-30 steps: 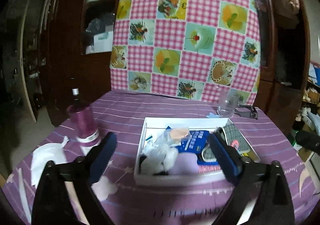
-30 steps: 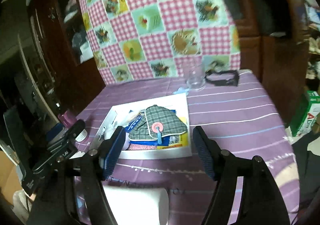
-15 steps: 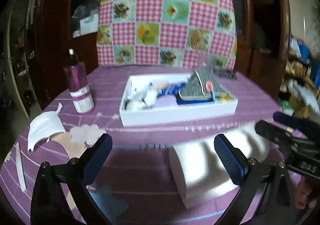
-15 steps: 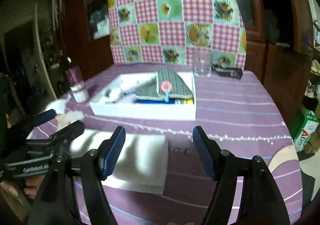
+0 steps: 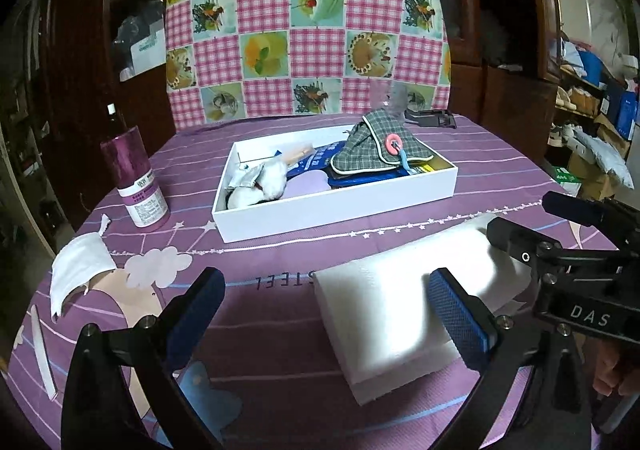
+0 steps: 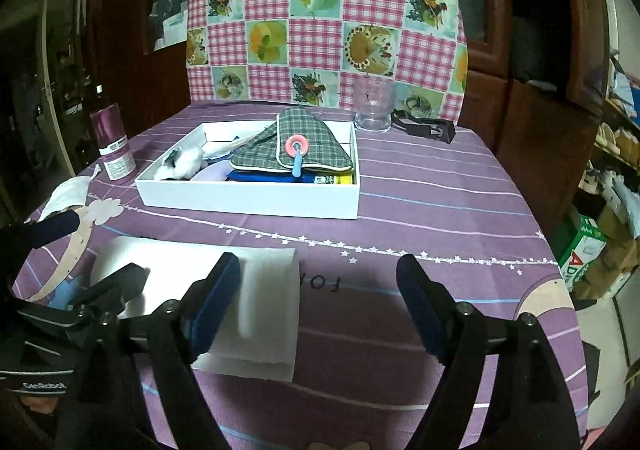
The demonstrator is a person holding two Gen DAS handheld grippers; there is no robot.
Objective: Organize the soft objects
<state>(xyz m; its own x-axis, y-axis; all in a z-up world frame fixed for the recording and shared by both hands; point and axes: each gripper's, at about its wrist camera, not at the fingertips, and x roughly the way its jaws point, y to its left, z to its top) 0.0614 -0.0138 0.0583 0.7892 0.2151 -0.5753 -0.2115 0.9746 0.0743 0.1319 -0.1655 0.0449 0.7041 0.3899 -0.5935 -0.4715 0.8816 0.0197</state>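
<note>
The left gripper (image 5: 326, 314) stands with its jaws wide and nothing gripped, the folded white foam pad (image 5: 404, 310) lying flat on the purple tablecloth (image 5: 280, 330) partly behind its right jaw and across the right half of the gap. The right gripper (image 6: 318, 300) has just been opening its jaws, now wide and empty, with the same pad behind its left jaw; the white tray (image 6: 256, 199) holding a plaid pouch (image 6: 296, 149) sits beyond both pairs of jaws
</note>
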